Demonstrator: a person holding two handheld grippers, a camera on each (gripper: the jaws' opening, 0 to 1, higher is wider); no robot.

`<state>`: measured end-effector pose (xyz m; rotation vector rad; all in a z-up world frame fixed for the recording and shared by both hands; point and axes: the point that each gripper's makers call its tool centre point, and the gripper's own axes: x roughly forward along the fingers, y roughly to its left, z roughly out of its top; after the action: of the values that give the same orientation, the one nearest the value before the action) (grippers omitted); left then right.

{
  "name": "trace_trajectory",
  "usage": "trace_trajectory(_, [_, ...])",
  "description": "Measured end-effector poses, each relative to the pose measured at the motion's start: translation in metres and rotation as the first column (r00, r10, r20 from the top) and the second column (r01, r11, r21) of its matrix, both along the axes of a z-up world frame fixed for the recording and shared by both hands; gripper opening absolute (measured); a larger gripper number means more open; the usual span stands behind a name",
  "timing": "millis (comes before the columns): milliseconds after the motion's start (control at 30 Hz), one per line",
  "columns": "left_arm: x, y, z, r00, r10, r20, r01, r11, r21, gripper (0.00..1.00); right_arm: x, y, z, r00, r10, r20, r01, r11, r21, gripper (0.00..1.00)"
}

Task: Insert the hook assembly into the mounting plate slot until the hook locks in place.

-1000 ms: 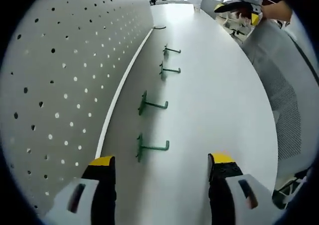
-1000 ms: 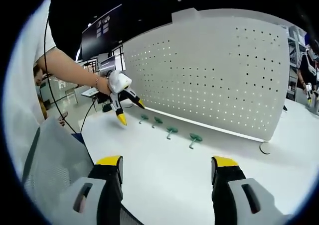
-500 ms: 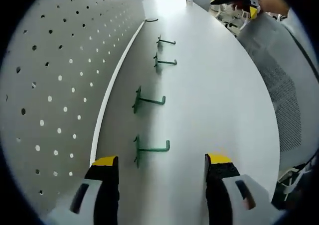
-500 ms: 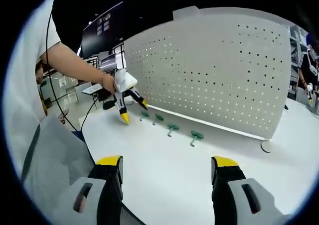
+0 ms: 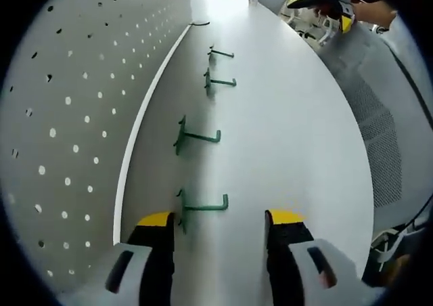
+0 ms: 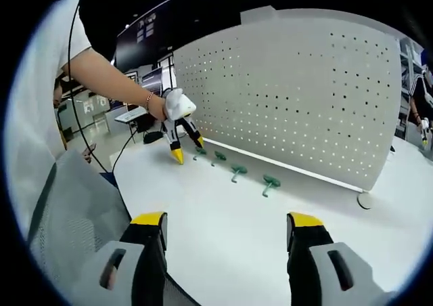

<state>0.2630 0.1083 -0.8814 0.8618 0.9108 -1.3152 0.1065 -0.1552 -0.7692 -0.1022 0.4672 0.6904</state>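
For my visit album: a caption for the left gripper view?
Open left gripper straddling the nearest green hook beside the white pegboard.

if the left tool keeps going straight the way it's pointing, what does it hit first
Probably the nearest green hook, lying on the white table just ahead of the open left tool, slightly toward its left jaw. Depth is hard to judge, so it might pass just above it.

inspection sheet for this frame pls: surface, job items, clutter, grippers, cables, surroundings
Surface: white table, bare around the hooks.
Job's things: four green hooks lying in a row beside the upright white pegboard; none inserted.
Clutter: nothing seen.
Grippers: left gripper open, jaws either side of the nearest hook; right gripper open, away from the row.
Cables: black cable hanging by the person's arm.
Surroundings: mesh chair back, dark screen.
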Motion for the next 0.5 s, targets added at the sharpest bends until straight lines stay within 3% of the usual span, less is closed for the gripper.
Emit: trace_trajectory(500, [0.02, 0.003, 0.001, 0.992, 0.125, 0.005, -0.125, 0.992, 0.005, 0.28, 0.0, 0.001, 0.0, 1.0, 0.003, 0.001, -0.003, 1.0, 0.009, 0.69])
